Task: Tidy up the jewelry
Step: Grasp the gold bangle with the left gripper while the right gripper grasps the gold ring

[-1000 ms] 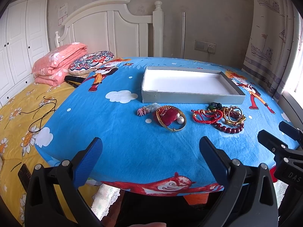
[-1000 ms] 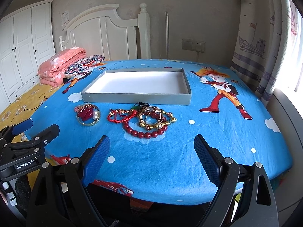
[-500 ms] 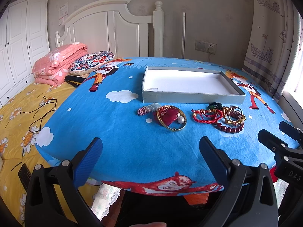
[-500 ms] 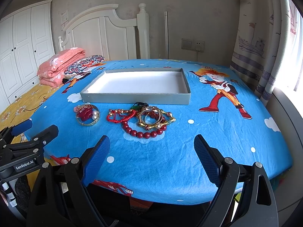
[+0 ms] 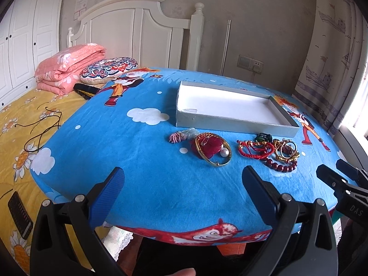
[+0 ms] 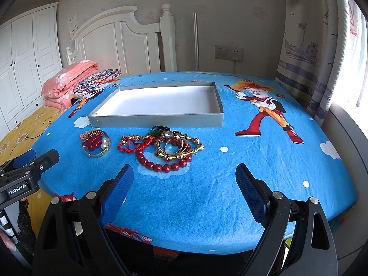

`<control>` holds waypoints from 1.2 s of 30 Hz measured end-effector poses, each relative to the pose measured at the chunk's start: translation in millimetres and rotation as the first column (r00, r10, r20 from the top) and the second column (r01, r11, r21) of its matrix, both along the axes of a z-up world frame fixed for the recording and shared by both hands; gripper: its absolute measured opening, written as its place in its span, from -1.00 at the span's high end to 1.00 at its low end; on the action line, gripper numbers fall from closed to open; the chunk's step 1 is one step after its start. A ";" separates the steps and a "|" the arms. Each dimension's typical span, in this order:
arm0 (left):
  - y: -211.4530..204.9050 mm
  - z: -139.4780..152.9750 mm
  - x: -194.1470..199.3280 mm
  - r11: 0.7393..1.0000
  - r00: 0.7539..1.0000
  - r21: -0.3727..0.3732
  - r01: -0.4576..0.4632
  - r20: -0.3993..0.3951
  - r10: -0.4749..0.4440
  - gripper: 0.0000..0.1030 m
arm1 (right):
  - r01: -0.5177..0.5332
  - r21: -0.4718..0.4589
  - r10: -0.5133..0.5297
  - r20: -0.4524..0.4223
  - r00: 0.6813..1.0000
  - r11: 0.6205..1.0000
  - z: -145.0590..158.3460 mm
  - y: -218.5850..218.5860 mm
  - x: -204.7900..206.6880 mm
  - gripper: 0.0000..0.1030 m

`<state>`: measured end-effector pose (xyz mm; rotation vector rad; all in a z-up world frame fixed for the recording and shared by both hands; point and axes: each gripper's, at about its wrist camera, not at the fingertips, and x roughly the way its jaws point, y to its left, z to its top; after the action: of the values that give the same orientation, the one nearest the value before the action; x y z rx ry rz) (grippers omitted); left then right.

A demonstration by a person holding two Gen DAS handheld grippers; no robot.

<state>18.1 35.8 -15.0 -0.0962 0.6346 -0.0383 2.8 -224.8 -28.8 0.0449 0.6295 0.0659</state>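
One grey tray (image 6: 156, 120), two tools (both agape), jewelry outside.

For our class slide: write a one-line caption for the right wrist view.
Open right tongs face tangled jewelry before an empty gray tray.

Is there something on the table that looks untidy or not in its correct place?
Yes. The jewelry lies loose on the blue cloth, outside the gray tray, which holds nothing. The red bead bracelet, gold bangles and red cord bracelet overlap in a tangled heap.
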 end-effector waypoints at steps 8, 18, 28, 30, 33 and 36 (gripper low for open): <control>-4.8 -25.5 25.7 0.995 0.996 0.094 0.024 -0.090 -0.016 -0.86 | -0.008 0.031 0.009 -0.032 0.999 0.999 -16.2 -3.3 28.5 -0.64; -17.5 -24.4 62.4 0.995 0.991 0.024 0.094 -0.100 -0.091 -0.67 | 0.000 0.098 0.005 -0.052 0.999 0.995 -20.3 -6.0 55.5 -0.53; -53.9 -27.7 94.6 0.978 0.986 0.151 0.145 -0.107 -0.130 -0.64 | 0.019 0.129 -0.011 -0.063 0.998 0.992 -22.3 -20.8 63.6 -0.53; -60.1 -32.0 102.2 0.973 0.984 0.178 0.147 -0.129 -0.125 -0.51 | 0.019 0.127 -0.012 -0.057 0.998 0.992 -21.9 -22.8 63.1 -0.53; -59.7 -35.9 107.2 0.974 0.982 0.170 0.149 -0.141 -0.125 -0.34 | 0.021 0.131 -0.014 -0.055 0.998 0.991 -21.1 -25.8 62.8 -0.53; -55.5 -33.1 107.0 0.977 0.984 0.160 0.144 -0.131 -0.124 -0.13 | 0.018 0.134 -0.011 -0.059 0.998 0.991 -22.4 -26.3 62.7 -0.53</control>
<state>125.1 -19.8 -48.1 0.1092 0.7615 -0.1097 65.5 -251.2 -51.2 0.1824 0.6823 0.0932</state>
